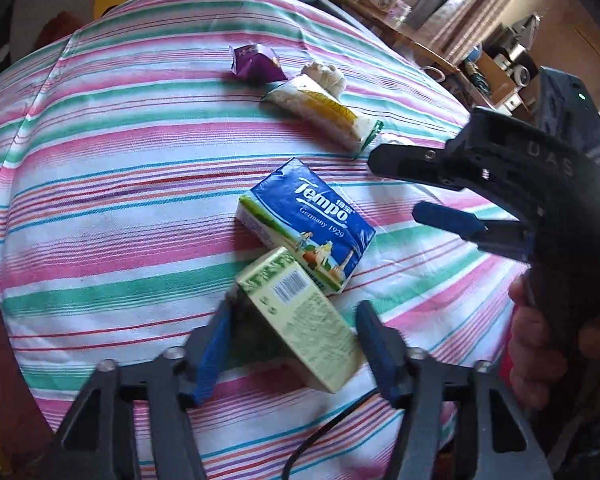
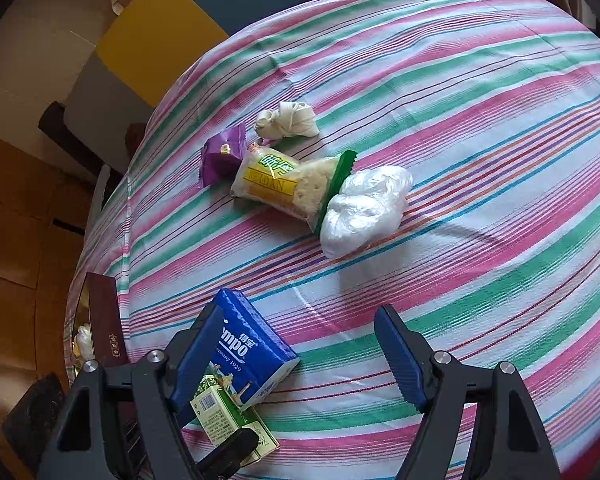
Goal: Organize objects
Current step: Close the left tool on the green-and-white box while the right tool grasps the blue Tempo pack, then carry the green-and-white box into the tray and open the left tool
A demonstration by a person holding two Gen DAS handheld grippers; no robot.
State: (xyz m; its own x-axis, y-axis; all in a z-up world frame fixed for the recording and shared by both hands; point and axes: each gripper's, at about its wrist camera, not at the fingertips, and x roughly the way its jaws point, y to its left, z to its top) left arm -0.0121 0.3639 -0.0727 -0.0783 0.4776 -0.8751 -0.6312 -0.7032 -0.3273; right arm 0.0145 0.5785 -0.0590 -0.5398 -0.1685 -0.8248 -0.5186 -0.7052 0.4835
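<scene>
A: On the striped cloth, far-left area is bare and wide; the cloth's edge drops off at the far rim, yellow panel beyond.

B: Left gripper?

A: Jaws around the green carton. Left pad against it, right pad shows a gap, so not clamped. Carton tilted, its top corner on the blue Tempo pack.

B: Right gripper?

A: Jaws apart, nothing between the pads; the Tempo pack lies under its left finger.

B: Other items?

A: Clustered mid-cloth: purple packet, cracker pack, knotted white cloth, clear plastic bag touching the cracker pack's green end. Dark red box at the left edge.

B: Room?

A: Cluttered wooden shelves on the far right.
</scene>
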